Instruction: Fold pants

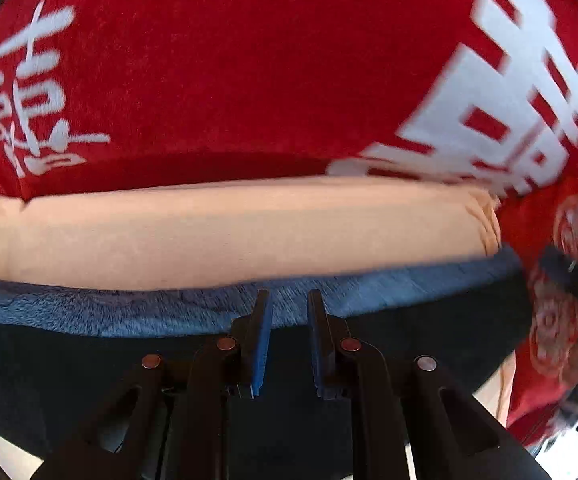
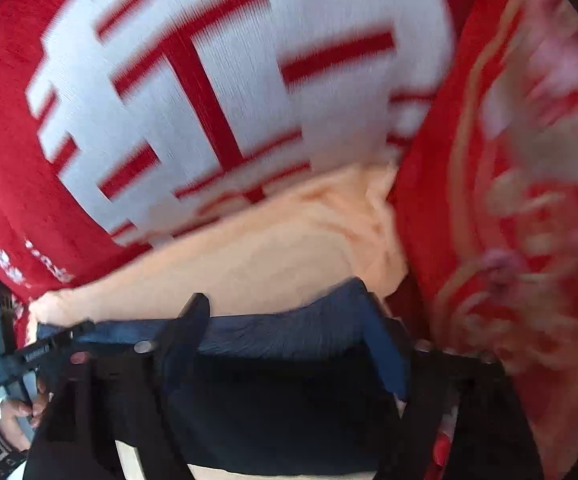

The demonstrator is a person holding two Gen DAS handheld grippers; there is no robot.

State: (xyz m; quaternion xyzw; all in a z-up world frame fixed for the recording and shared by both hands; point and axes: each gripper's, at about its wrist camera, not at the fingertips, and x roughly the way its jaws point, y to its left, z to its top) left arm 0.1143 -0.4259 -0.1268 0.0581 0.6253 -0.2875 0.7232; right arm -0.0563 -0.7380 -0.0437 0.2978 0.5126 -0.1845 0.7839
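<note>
The pants lie on a red cloth: a pale peach band [image 1: 229, 236], a blue fuzzy strip [image 1: 169, 308] and dark fabric [image 1: 49, 368] closest to me. My left gripper [image 1: 288, 300] has a narrow gap between its blue pads, with the blue strip and dark fabric running into that gap. In the right wrist view the same peach band [image 2: 249, 264] and blue strip [image 2: 273, 332] show. My right gripper [image 2: 285, 312] stands wide apart over the blue strip and dark fabric [image 2: 269, 408], gripping nothing. The view is blurred.
The red cloth [image 1: 229, 72] with large white characters [image 2: 217, 80] covers the surface beyond the pants. A patterned red cloth [image 2: 509, 200] lies to the right. The other gripper and a hand [image 2: 17, 408] show at the right view's left edge.
</note>
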